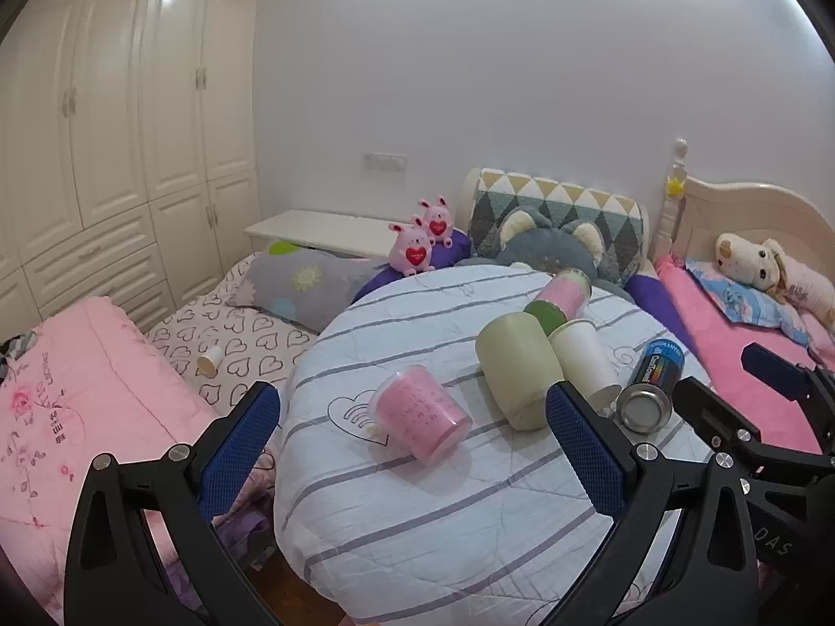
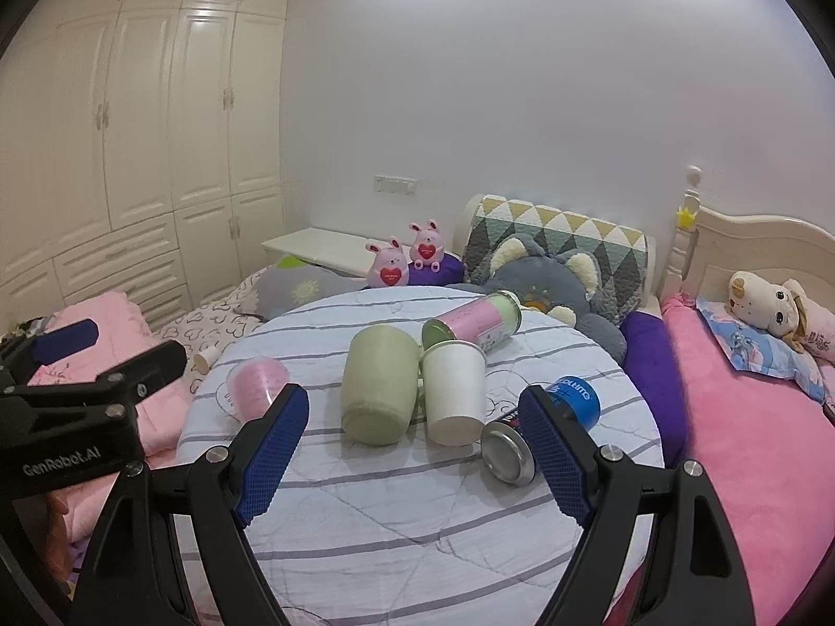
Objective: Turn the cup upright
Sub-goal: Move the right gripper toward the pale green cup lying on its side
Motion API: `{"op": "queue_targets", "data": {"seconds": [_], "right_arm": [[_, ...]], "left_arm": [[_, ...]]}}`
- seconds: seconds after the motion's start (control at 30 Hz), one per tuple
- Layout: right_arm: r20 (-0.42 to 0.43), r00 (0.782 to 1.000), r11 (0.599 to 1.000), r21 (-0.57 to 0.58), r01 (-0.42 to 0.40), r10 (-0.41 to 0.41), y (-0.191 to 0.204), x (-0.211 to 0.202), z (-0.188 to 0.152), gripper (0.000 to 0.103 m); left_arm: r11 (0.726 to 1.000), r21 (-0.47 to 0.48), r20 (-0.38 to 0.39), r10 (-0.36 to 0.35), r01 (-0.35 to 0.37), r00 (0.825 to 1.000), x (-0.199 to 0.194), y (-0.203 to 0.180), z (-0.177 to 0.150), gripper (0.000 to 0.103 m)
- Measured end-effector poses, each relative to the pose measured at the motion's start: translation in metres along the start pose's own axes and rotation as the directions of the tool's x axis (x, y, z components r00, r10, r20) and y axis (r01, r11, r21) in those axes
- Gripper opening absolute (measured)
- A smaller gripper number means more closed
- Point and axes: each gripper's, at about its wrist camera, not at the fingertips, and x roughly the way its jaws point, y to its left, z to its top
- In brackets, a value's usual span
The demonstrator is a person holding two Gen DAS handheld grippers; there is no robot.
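Note:
Several cups lie on their sides on a round table with a striped cloth (image 1: 417, 521) (image 2: 417, 511). A pink clear cup (image 1: 420, 413) (image 2: 255, 383) lies at the left. A pale green cup (image 1: 516, 368) (image 2: 378, 388) and a white paper cup (image 1: 584, 365) (image 2: 453, 391) lie in the middle. A pink and green tumbler (image 1: 558, 295) (image 2: 472, 324) lies behind them. A blue can (image 1: 649, 386) (image 2: 543, 425) lies at the right. My left gripper (image 1: 412, 443) is open and empty, just short of the pink cup. My right gripper (image 2: 412, 448) is open and empty, just short of the green and white cups.
A bed surrounds the table, with a pink quilt (image 1: 68, 391) at the left and a pink blanket (image 2: 756, 443) at the right. Plush toys (image 1: 422, 240) and pillows (image 1: 553, 214) sit behind. A small white cup (image 1: 211, 360) lies on the heart sheet. White wardrobes (image 1: 104, 130) line the left wall.

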Motion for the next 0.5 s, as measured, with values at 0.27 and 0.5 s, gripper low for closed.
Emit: {"op": "queue_targets", "data": {"seconds": [0.27, 0.5], "right_arm": [[-0.005, 1.000, 1.000, 0.018, -0.003, 0.003, -0.012, 0.005, -0.001, 0.084], [-0.007, 1.000, 1.000, 0.027, -0.002, 0.002, -0.018, 0.010, 0.002, 0.084]], "left_arm": [[1.000, 0.014, -0.013, -0.002, 0.002, 1.000, 0.007, -0.009, 0.001, 0.103], [1.000, 0.027, -0.027, 0.002, -0.001, 1.000, 0.015, -0.013, 0.003, 0.103]]}}
